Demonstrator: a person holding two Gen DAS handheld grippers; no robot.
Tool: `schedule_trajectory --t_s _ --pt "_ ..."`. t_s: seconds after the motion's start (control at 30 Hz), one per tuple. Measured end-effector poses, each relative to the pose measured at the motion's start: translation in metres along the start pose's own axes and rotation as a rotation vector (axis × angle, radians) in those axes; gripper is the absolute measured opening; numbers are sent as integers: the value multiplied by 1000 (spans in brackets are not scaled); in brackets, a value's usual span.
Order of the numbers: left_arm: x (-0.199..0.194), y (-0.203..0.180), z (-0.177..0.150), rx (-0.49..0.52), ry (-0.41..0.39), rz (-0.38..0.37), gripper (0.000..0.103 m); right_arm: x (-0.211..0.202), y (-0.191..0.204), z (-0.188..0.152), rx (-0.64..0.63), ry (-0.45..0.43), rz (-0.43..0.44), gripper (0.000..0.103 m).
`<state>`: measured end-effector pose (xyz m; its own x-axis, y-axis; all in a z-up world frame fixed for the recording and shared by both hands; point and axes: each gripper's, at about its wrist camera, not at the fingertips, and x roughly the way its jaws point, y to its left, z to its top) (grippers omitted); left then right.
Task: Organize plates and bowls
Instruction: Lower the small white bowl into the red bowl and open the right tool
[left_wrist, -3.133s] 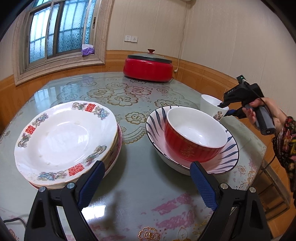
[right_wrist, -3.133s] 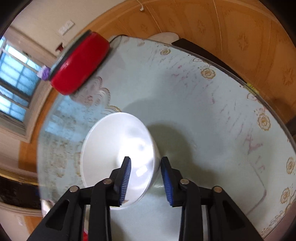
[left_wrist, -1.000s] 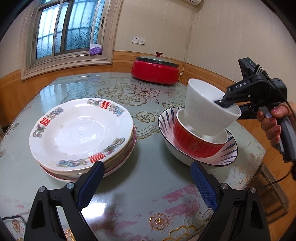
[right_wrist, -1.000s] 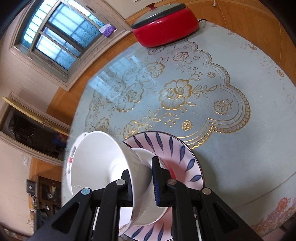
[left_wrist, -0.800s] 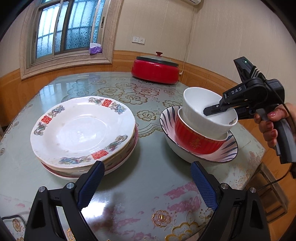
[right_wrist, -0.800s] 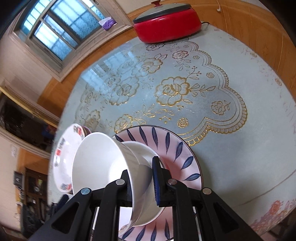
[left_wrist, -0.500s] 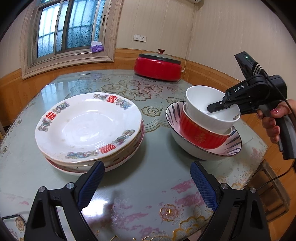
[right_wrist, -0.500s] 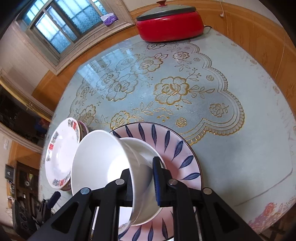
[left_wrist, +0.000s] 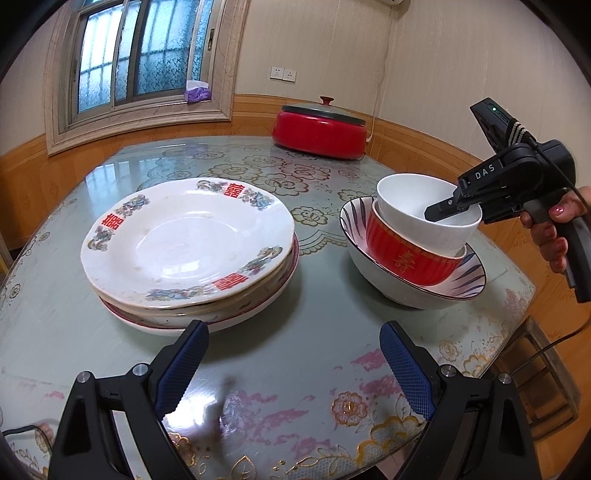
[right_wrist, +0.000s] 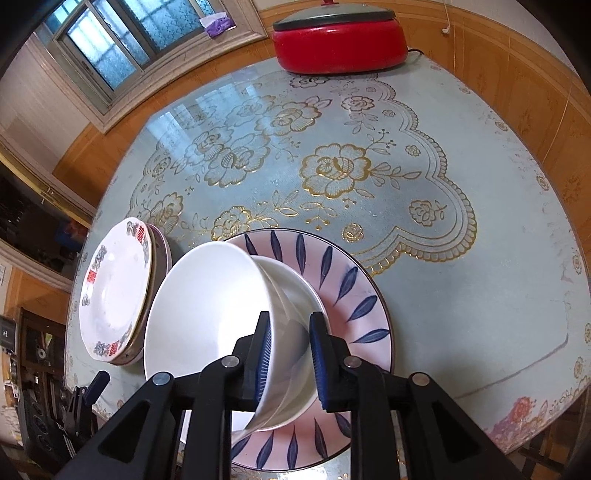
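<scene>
A white bowl (left_wrist: 417, 210) (right_wrist: 199, 314) sits nested, slightly tilted, in a red bowl (left_wrist: 406, 254), which rests in a wide blue-striped bowl (left_wrist: 391, 280) (right_wrist: 354, 295). My right gripper (right_wrist: 290, 332) (left_wrist: 443, 212) straddles the white bowl's near rim, one finger inside and one outside. Its jaws are opening, and a gap shows at the outer pad. A stack of flowered plates (left_wrist: 184, 243) (right_wrist: 114, 291) lies to the left. My left gripper (left_wrist: 293, 332) hovers open and empty over the table's near side, between the two stacks.
A red lidded pot (left_wrist: 321, 129) (right_wrist: 340, 37) stands at the table's far edge by the wall. A person's hand (left_wrist: 554, 229) grips the right tool beyond the table's right edge (left_wrist: 517, 273). Bare glass tabletop (right_wrist: 369, 166) lies between the bowls and the pot.
The white bowl came down from a steep tilt and settled into the red bowl. The right jaws, earlier clamped on its rim, have parted a little. The left gripper barely moved.
</scene>
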<state>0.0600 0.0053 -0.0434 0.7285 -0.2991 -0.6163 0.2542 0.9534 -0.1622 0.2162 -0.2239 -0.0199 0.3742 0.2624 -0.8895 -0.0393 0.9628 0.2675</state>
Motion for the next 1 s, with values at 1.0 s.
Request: schedule_trajectory --t_s 1.0 --pt "-7 27 -4 -62 -16 1 94 -5 2 14 19 136 -30 32"
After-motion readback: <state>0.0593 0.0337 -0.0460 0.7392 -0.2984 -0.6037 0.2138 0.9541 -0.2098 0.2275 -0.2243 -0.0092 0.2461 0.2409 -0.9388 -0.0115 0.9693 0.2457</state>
